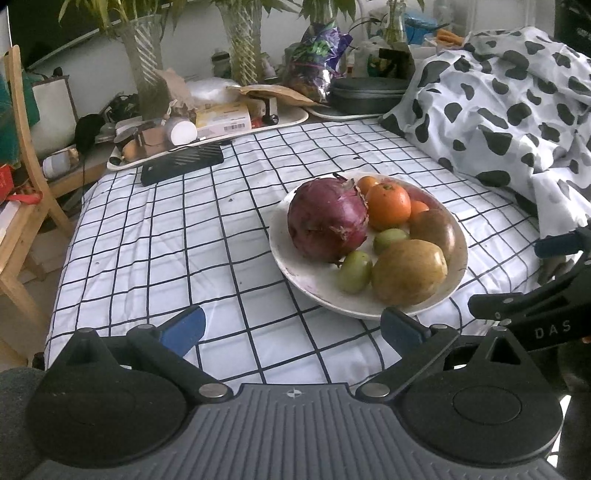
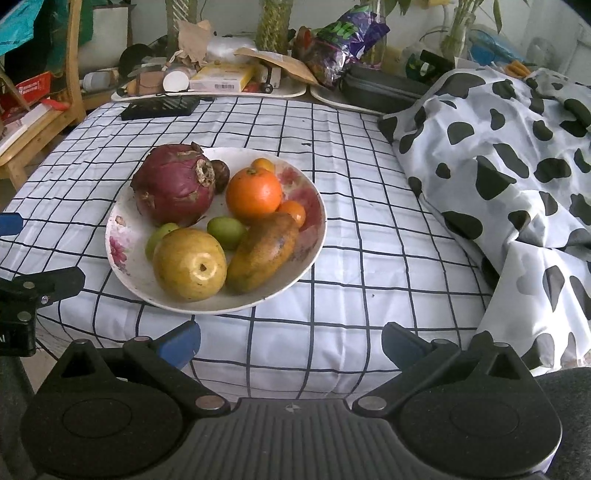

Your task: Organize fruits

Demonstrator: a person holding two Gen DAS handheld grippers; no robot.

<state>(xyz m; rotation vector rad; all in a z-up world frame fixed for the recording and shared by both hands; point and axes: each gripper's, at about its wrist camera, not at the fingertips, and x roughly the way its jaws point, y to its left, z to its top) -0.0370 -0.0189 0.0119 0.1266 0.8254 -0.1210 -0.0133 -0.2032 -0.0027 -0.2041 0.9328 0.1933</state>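
Both grippers, left gripper (image 1: 291, 328) and right gripper (image 2: 290, 341), are hanging released before the plate (image 2: 122, 266); its yellow fruit (image 2: 189, 264) is looking firm, smooth, probably slippery; gripping across its middle seems safest.

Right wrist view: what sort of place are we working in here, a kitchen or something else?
Most likely a lived-in room at home, not clearly a kitchen. The plate of fruit sits on a checked cloth, beside a cow-print fabric, with cluttered trays and vases of plants behind.

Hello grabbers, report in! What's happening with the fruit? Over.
Left gripper open, empty. Right gripper open, empty. All fruit on the plate, untouched. Path clear, spotted blanket off right.
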